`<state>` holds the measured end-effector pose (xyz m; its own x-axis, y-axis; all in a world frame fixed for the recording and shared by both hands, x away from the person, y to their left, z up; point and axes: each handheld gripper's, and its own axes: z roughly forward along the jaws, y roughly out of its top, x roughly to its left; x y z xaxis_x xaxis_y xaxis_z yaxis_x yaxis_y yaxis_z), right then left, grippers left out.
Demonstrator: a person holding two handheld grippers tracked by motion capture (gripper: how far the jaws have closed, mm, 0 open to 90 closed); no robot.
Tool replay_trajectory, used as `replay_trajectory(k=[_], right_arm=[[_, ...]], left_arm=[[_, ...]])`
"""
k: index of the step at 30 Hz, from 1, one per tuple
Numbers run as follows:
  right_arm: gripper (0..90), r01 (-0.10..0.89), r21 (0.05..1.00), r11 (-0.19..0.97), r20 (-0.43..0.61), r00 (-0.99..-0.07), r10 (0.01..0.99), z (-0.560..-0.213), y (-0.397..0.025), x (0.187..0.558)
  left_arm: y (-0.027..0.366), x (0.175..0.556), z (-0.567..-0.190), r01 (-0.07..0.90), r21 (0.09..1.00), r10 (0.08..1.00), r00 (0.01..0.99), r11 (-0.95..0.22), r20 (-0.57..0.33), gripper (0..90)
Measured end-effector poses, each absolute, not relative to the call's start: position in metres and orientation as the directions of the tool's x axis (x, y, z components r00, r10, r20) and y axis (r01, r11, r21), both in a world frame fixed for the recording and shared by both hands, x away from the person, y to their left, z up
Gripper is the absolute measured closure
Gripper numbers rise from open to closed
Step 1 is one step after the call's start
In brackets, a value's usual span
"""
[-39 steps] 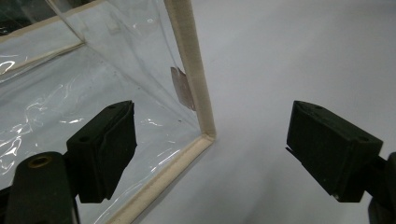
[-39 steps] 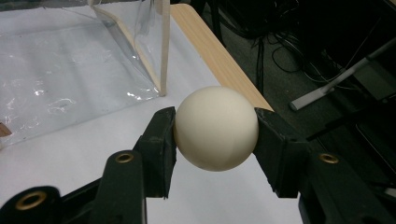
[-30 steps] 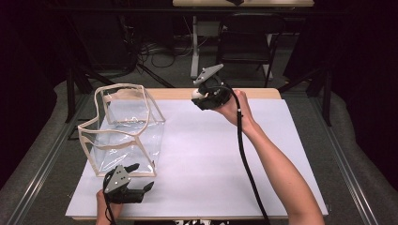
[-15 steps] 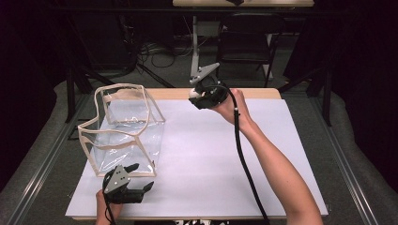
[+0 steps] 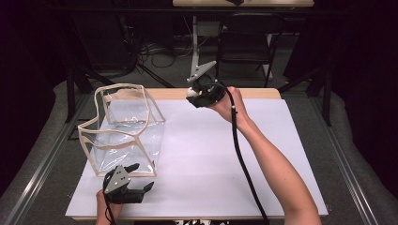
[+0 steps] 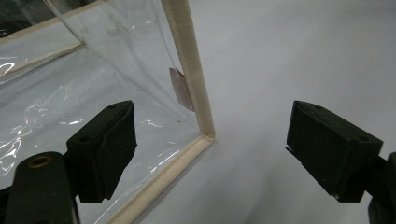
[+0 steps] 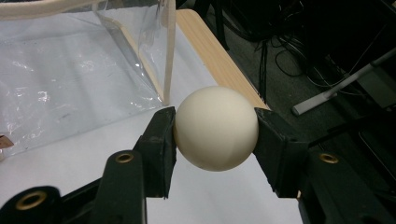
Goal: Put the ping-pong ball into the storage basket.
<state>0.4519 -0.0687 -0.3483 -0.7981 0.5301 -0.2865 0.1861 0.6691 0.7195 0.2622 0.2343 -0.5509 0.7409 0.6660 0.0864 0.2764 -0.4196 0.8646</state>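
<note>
The right gripper (image 7: 215, 128) pinches a cream-white ball (image 7: 215, 127) between its 2 jaws, 1 pad against each side; in the high view this gripper (image 5: 193, 96) is held above the far edge of the table (image 5: 253, 93), with the ball (image 5: 190, 92) at its tip and its black cable (image 5: 240, 154) trailing along the forearm. The left gripper (image 6: 210, 144) has its 2 jaws spread wide with nothing between the pads; the near lower corner of a clear plastic bag (image 6: 93, 84) with cream fabric piping sits just ahead of them. In the high view the left gripper (image 5: 136, 180) lies near the front edge of the white table sheet (image 5: 206, 159), just beside the bag (image 5: 123, 129); the bag stands upright at the table's left, well apart from the ball.
</note>
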Motion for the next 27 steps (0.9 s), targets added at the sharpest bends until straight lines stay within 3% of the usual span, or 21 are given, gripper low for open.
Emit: replay_trajectory(k=[27], right_arm=[[51.0,0.161,0.707,0.689,-0.304,-0.811,0.501,-0.339,-0.05,0.453]], left_arm=[[0.234,0.262,-0.551,0.275,0.866,0.664,0.743,-0.418,0.085,16.1]])
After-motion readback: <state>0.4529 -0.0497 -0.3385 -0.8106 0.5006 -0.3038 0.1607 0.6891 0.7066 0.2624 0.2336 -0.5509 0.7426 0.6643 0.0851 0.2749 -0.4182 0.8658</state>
